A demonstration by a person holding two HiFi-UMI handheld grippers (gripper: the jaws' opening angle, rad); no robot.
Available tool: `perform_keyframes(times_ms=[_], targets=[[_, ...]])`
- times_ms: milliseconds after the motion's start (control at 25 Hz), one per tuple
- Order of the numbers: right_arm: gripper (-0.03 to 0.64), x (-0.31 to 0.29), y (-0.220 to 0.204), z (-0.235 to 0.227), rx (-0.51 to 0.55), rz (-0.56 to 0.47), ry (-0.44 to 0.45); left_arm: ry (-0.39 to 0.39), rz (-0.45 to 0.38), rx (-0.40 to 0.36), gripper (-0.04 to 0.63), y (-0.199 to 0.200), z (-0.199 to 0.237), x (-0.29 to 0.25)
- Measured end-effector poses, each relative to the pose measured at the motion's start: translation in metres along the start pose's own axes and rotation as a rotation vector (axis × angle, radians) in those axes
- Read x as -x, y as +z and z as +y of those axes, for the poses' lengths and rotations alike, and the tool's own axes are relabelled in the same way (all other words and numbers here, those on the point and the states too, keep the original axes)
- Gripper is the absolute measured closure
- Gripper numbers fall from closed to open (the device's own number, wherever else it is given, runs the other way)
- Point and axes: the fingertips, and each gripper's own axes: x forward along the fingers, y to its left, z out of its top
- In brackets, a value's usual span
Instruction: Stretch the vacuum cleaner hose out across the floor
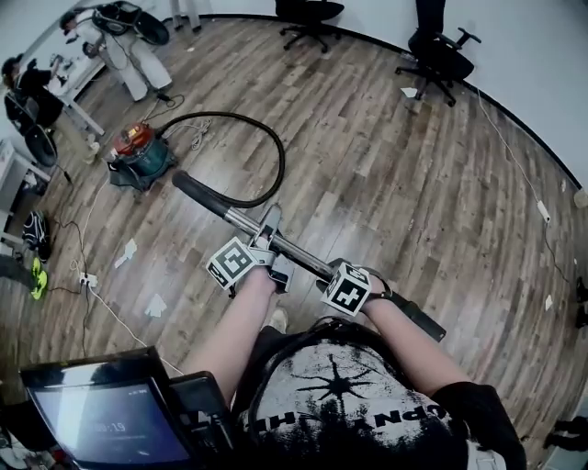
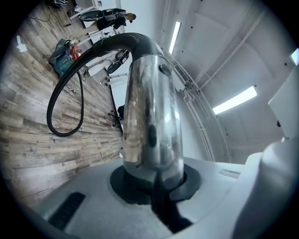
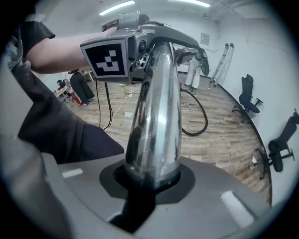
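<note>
Office chair (image 1: 310, 16) cropped at top

Grey-brown wood-plank floor (image 1: 395, 193), bounded by a curving white wall (image 1: 542, 64) with a dark baseboard (image 1: 377, 39). Two black office chairs stand by the far wall, one (image 1: 439, 53) at right and one (image 1: 310, 18) nearer the centre. White tables (image 1: 81, 87) line the left side. A thin cable (image 1: 514, 156) trails along the right edge. Paper scraps (image 1: 154, 306) and a power strip (image 1: 88, 279) lie at left. Strip lights (image 2: 233, 100) are lit on the white ceiling (image 2: 219, 51), and a ladder (image 3: 223, 63) leans against the wall.
</note>
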Motion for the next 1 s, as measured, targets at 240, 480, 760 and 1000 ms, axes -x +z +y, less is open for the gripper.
perform_keyframes(times_ms=[240, 480, 760, 1000], targets=[[0.529, 0.024, -0.066, 0.008, 0.095, 0.007, 0.07, 0.042, -0.101, -0.003, 0.557, -0.059, -0.014, 0.011], [0.532, 0.031, -0.103, 0.032, 0.133, -0.003, 0.124, 0.096, -0.149, -0.001, 0.557, -0.099, -0.017, 0.037], [0.532, 0.04, -0.116, 0.045, 0.131, -0.017, 0.126, 0.094, -0.148, -0.022, 0.557, -0.115, -0.029, 0.045], [0.534, 0.047, -0.125, 0.071, 0.136, -0.014, 0.101, 0.084, -0.15, -0.022, 0.557, -0.127, -0.04, 0.07]])
